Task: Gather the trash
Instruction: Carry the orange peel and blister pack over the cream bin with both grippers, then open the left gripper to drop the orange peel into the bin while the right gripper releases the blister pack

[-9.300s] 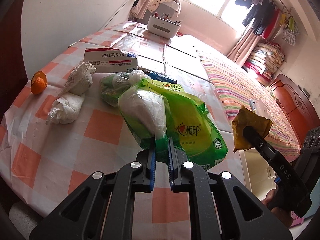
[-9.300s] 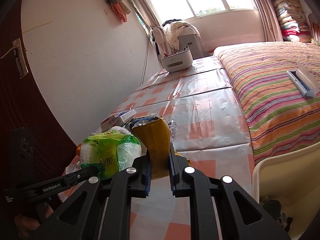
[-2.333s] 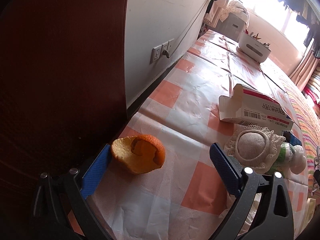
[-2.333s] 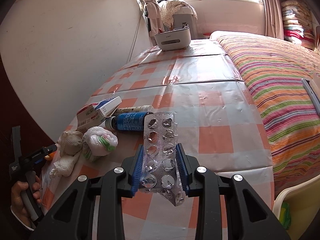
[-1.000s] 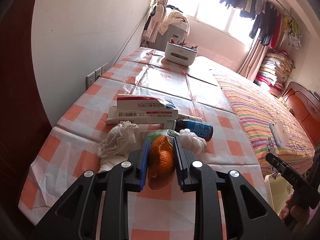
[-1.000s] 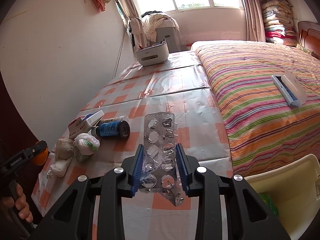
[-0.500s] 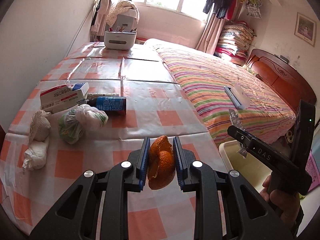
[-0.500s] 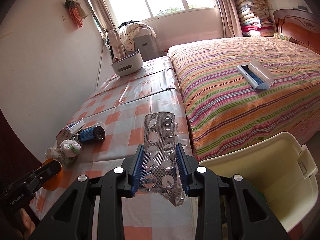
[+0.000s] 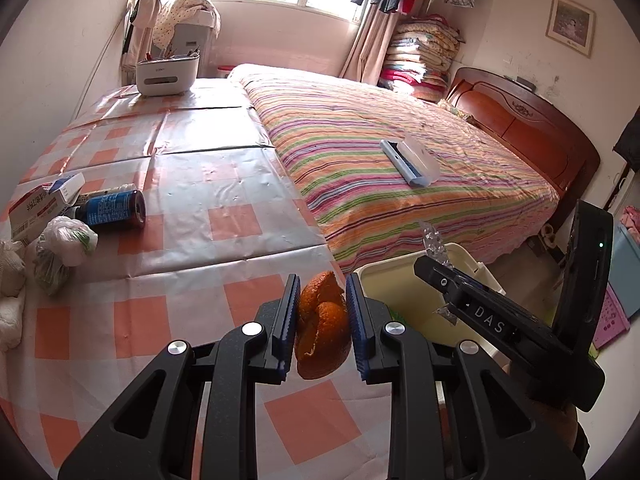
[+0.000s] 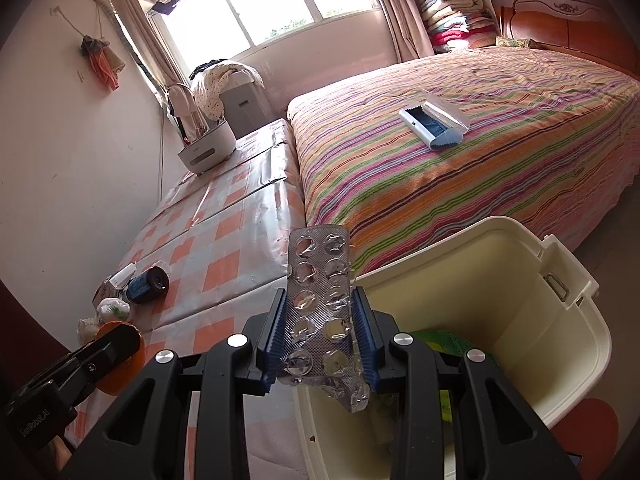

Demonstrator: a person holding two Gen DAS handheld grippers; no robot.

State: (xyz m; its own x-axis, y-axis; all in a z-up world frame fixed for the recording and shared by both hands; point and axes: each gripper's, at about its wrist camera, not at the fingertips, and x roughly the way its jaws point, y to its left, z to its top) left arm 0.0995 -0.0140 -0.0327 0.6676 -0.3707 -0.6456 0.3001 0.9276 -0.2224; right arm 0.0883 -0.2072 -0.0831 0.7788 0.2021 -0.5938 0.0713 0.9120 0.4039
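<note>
1. My left hand-held gripper (image 9: pixel 322 312) is clamped on an orange peel (image 9: pixel 322 328) over the near bench (image 9: pixel 224 184) edge.
2. My right hand-held gripper (image 10: pixel 320 332) pinches an empty pill strip (image 10: pixel 322 304) above the cream bin (image 10: pixel 520 280).
3. A blue bottle (image 9: pixel 112 210), box (image 9: pixel 44 200) and tied bags (image 9: pixel 64 248) lie far left.

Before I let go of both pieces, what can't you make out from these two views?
- Bin floor, right wrist view: hidden by the blister pack and right gripper.
- Medicine box text, left wrist view: too small.
- Bin, left wrist view: mostly behind the right gripper.
</note>
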